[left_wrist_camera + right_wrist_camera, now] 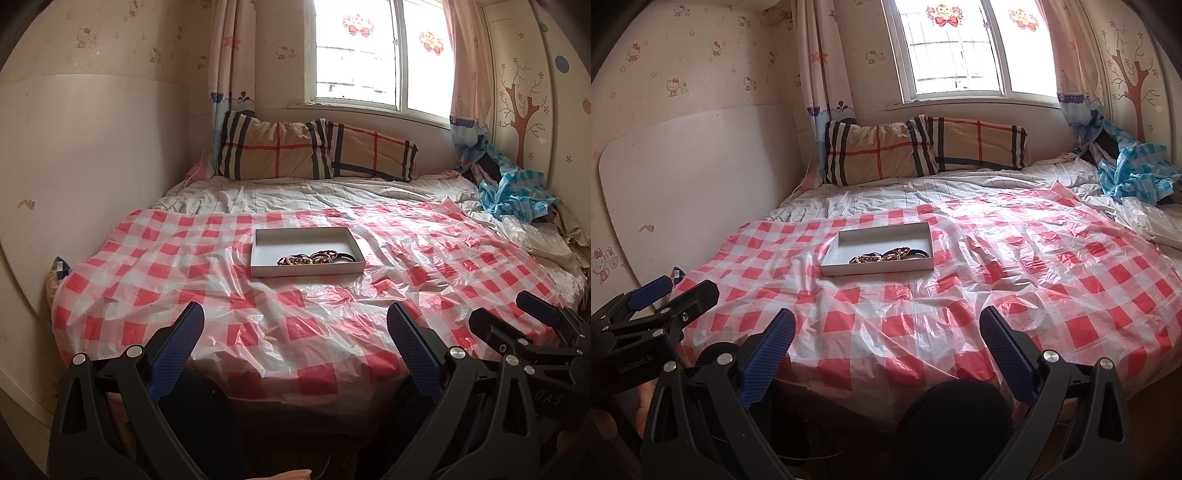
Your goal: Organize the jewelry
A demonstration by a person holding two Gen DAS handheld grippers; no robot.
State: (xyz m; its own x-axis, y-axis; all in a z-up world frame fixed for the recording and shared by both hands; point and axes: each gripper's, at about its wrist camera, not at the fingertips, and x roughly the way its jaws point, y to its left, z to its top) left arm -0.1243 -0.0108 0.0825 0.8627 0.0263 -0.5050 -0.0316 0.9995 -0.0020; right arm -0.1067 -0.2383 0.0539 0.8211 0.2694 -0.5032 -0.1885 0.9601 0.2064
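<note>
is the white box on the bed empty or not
Not empty: the open white box holds a small pile of bracelets at its near right side.

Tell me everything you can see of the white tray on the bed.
The white tray is a shallow rectangular box, seemingly cardboard, open-topped, lying flat on the red-checked plastic sheet mid-bed. Beaded bracelets and dark bands are heaped in its near right corner; the rest is bare. Neither gripper touches it.

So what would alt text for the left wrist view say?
A shallow white rectangular tray holding dark beaded bracelets sits on a red-and-white checked plastic sheet covering a bed. The open left claw frames it, empty.
</note>
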